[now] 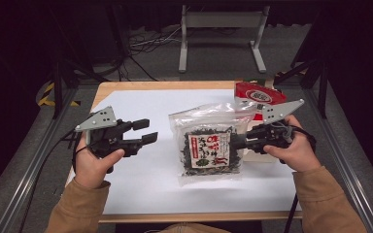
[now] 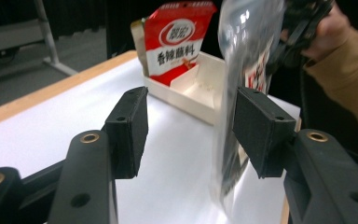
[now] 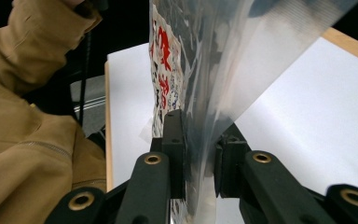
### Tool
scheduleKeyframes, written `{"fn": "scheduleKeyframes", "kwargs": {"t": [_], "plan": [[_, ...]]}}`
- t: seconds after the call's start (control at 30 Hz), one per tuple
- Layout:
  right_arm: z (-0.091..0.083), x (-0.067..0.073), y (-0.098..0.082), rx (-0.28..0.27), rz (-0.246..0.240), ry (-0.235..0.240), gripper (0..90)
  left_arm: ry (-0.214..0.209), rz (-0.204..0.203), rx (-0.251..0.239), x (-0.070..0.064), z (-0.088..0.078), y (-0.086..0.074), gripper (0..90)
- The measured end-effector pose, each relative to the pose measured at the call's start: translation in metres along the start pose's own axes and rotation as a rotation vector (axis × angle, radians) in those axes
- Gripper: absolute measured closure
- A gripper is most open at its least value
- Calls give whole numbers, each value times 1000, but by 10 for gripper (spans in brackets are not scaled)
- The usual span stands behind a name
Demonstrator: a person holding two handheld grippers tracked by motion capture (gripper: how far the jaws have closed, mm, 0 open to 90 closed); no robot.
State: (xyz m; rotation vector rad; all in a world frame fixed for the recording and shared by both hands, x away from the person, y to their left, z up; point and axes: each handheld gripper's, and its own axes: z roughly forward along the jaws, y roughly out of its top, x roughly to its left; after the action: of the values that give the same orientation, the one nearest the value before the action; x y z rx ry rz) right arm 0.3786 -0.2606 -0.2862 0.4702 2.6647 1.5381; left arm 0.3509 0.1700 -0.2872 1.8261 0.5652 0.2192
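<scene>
Your right tool [image 1: 237,141] is clenched on the clear seaweed bag [image 1: 208,148], holding it above the bench [image 1: 141,189]; your left tool [image 1: 144,131] is released, empty.

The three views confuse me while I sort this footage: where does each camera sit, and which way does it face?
High view: above the table, looking down; forearms, left gripper, right gripper.
Left gripper view: along open jaws towards the red packet in the white box.
Right gripper view: along jaws shut on the clear bag; tan sleeve.
All share the bag.
</scene>
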Motion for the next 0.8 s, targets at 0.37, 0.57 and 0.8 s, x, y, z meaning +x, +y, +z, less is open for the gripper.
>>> {"fn": "scheduleKeyframes", "kwargs": {"t": [0.37, 0.57, 0.8], "plan": [[-20, 0, 6, -29, 20, -96, 777, 31, -8, 28, 12, 3, -15, 416], [-32, 1, 10, -48, 34, -124, 777, 50, -10, 49, 19, 5, -24, 373], [-46, 3, 16, -66, 52, -158, 777, 83, -37, 80, 26, 7, -36, 348]]}}
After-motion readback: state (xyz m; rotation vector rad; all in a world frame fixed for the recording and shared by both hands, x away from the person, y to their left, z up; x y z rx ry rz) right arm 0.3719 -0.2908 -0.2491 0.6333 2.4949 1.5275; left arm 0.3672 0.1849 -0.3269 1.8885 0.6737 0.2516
